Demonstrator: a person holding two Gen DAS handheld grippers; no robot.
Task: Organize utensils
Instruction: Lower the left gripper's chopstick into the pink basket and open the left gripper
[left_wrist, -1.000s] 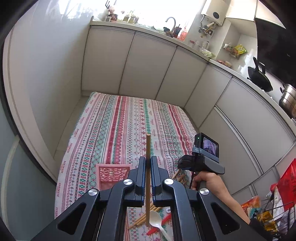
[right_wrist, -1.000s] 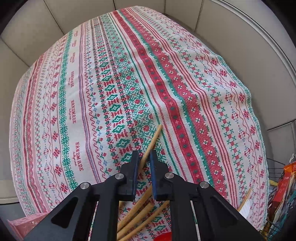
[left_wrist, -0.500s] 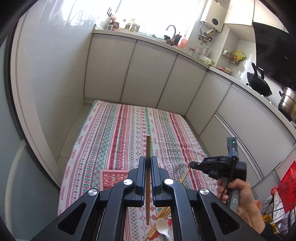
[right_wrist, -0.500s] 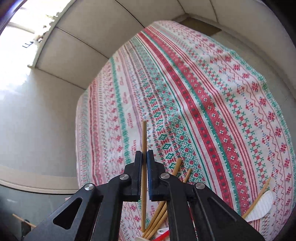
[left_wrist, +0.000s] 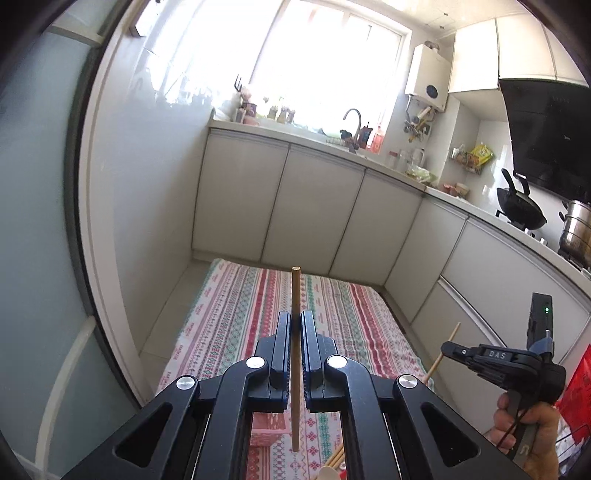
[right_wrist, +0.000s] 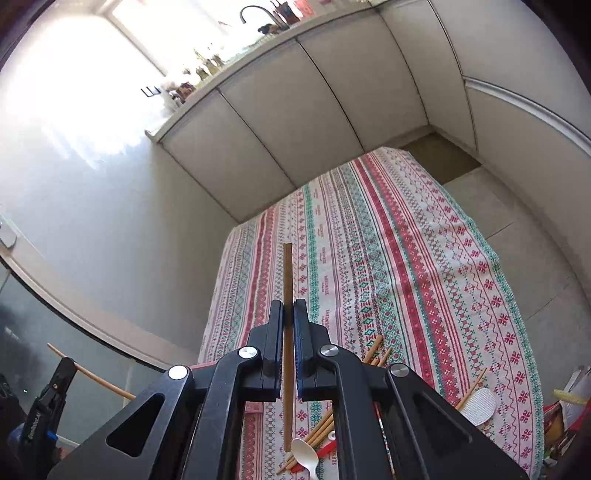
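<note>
My left gripper (left_wrist: 295, 320) is shut on a wooden chopstick (left_wrist: 296, 291) that stands up between its jaws, held high above the table. My right gripper (right_wrist: 288, 309) is shut on another wooden chopstick (right_wrist: 287, 280), also lifted. The right gripper also shows in the left wrist view (left_wrist: 448, 348), its chopstick (left_wrist: 445, 349) sticking out. The left gripper shows at the lower left of the right wrist view (right_wrist: 64, 365). On the striped tablecloth (right_wrist: 406, 266) lie several loose chopsticks (right_wrist: 371, 352), a white plastic spoon (right_wrist: 306, 456) and a white rice paddle (right_wrist: 478, 402).
A pink basket (left_wrist: 269, 430) sits on the table below the left gripper, mostly hidden. White kitchen cabinets (left_wrist: 314, 206) run along the far and right sides. A wok (left_wrist: 521, 210) and a pot (left_wrist: 576, 229) stand on the stove. Bags (right_wrist: 565, 410) hang at the table's right end.
Both grippers have risen and tilted upward. The right gripper closed on a chopstick from the pile and lifted it. The left still holds its chopstick.
</note>
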